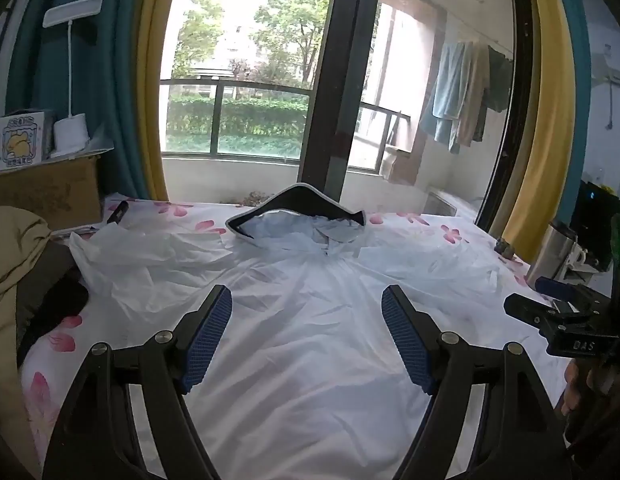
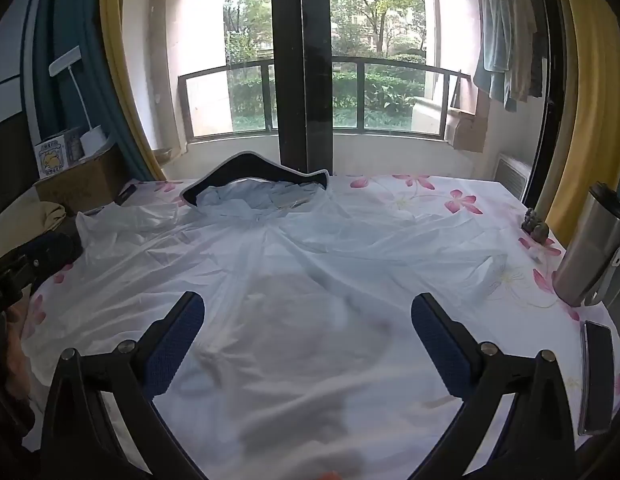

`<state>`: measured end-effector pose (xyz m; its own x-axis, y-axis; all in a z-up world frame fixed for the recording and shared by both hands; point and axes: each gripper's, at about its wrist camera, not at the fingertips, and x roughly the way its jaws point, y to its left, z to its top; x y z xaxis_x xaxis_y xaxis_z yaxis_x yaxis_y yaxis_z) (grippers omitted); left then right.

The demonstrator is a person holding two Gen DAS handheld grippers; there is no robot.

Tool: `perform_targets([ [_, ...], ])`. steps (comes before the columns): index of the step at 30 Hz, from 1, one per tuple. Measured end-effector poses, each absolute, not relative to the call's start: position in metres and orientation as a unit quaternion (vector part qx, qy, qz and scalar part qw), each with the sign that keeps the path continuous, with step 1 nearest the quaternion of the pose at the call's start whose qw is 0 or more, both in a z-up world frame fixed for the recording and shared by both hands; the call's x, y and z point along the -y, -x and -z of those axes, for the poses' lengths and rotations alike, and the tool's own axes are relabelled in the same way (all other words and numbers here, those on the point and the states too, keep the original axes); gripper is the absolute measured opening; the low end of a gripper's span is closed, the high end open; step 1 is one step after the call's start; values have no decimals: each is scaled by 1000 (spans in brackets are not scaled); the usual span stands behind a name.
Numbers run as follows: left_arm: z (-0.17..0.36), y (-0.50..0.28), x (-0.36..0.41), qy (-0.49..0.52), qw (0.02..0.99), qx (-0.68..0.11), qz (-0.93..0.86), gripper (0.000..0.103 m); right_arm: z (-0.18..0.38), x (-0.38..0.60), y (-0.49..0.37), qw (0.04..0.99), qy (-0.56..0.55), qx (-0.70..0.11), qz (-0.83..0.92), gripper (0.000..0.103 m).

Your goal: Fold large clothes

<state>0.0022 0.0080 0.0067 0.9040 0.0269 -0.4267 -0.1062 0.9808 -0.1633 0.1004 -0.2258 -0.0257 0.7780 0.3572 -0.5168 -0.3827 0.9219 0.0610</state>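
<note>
Two grippers are hovering over a large white garment (image 1: 310,320) that is lying spread across a table covered by a floral cloth (image 2: 450,200). The left gripper (image 1: 305,336) is occupying the lower centre of its view, its blue pads standing wide apart with nothing between them but the fabric lying below. The right gripper (image 2: 305,344) is likewise sitting at the lower centre of its own view, fully spread and holding nothing. The garment is filling the middle of both frames, its hood, edged with a dark brim (image 1: 297,204), pointing toward the window at the upper centre. One sleeve (image 1: 141,248) is lying crumpled toward the left of the left wrist view.

Judged from this layout, the fold is not yet begun; the operator appears to be positioning both tools for a first grasp. The next move is likely calling for each gripper to descend onto a side edge or sleeve, pinch the thin fabric, and carry it inward. The material looks slippery and wrinkled, so a pinch may be gathering more than one layer. A metal flask (image 2: 590,248) and a phone (image 2: 598,376) are resting at the right edge, near the sweep path.
</note>
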Motion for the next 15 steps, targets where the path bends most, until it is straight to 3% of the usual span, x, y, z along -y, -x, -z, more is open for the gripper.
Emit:
perform_targets([
  [15,-8,-3,-10,92,970,-219,-47,80,27,219,-101,944,28,-266,-195,102],
])
